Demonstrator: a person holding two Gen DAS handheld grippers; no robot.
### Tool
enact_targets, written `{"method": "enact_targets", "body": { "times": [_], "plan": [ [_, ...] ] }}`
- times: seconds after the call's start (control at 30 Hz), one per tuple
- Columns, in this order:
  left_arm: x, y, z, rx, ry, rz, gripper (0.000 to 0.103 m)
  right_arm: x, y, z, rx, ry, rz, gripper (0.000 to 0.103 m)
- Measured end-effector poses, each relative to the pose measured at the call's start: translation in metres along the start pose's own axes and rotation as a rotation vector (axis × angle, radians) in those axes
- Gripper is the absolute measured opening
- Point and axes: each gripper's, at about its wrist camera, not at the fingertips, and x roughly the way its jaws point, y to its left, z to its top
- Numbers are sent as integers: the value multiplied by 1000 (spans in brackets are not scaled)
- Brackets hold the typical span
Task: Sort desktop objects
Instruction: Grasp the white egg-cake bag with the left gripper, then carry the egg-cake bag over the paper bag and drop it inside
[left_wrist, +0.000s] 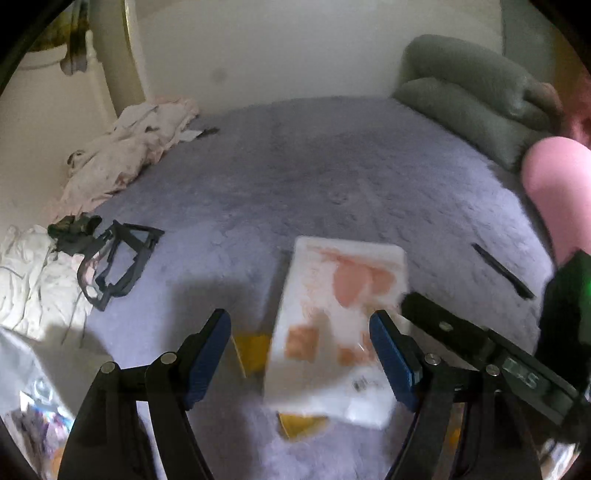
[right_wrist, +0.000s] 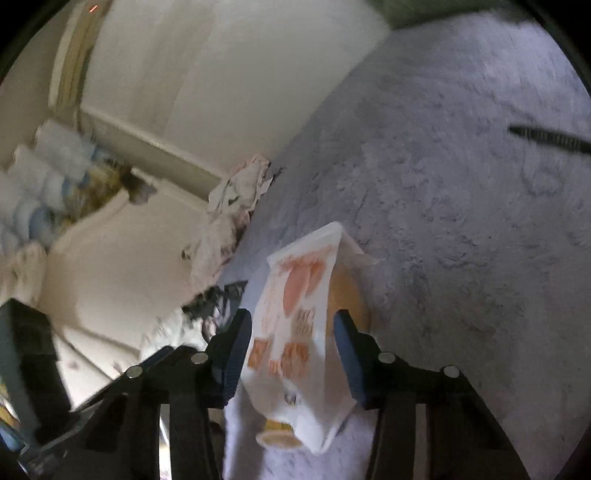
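Observation:
A white packet (left_wrist: 332, 314) with orange print lies on the grey-lavender fuzzy blanket (left_wrist: 295, 177), on top of a yellow flat item (left_wrist: 255, 350). My left gripper (left_wrist: 299, 354) hovers open over the packet's near end, its blue pads apart and not pressing on it. My right gripper (right_wrist: 291, 347) comes in from the right with the packet (right_wrist: 295, 332) between its blue pads, which both meet its sides. In the left wrist view one of the right gripper's black fingers (left_wrist: 421, 308) rests at the packet's right edge. The yellow item (right_wrist: 351, 295) shows behind the packet.
Black goggles with a strap (left_wrist: 122, 258) lie to the left, beside crumpled white cloth (left_wrist: 33, 280) and pale clothes (left_wrist: 129, 155). A thin black comb-like stick (left_wrist: 502, 271) lies to the right. Green pillows (left_wrist: 461, 96) sit at the far right, and a pink sleeve (left_wrist: 557, 192) reaches in.

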Motion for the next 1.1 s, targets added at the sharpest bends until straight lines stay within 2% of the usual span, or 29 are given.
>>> {"method": "enact_targets", "body": {
  "times": [0.07,0.13,0.17,0.33,0.43,0.47,0.57,0.73,0.83,0.93,1.1],
  "plan": [
    [17,2,8,-9,20,2,77,2,-8,5,28,-3,-6,35],
    [34,4,12,-15,54,-20,77,5,-20,5,92,8,50,23],
    [40,5,12,-23,68,-39,77,8,-28,3,150,23,91,21],
    [79,23,12,-165,144,-198,77,11,-34,1,208,37,150,21],
    [91,28,3,-257,164,-289,75,19,-28,-2,160,83,113,21],
    [91,29,0,-278,153,-288,75,24,-28,-4,161,110,108,21],
    [90,29,-6,-322,138,-301,75,26,-33,-10,191,105,111,21],
    [76,24,-7,-307,152,-299,75,19,-29,-9,199,105,105,24],
    [65,31,-9,-336,141,-312,75,16,-22,-11,187,110,108,23],
    [54,39,-8,-365,118,-335,75,7,-1,-12,115,112,109,23],
    [13,56,-1,-384,67,-379,76,-8,47,-13,-19,101,117,23]
  ]
}}
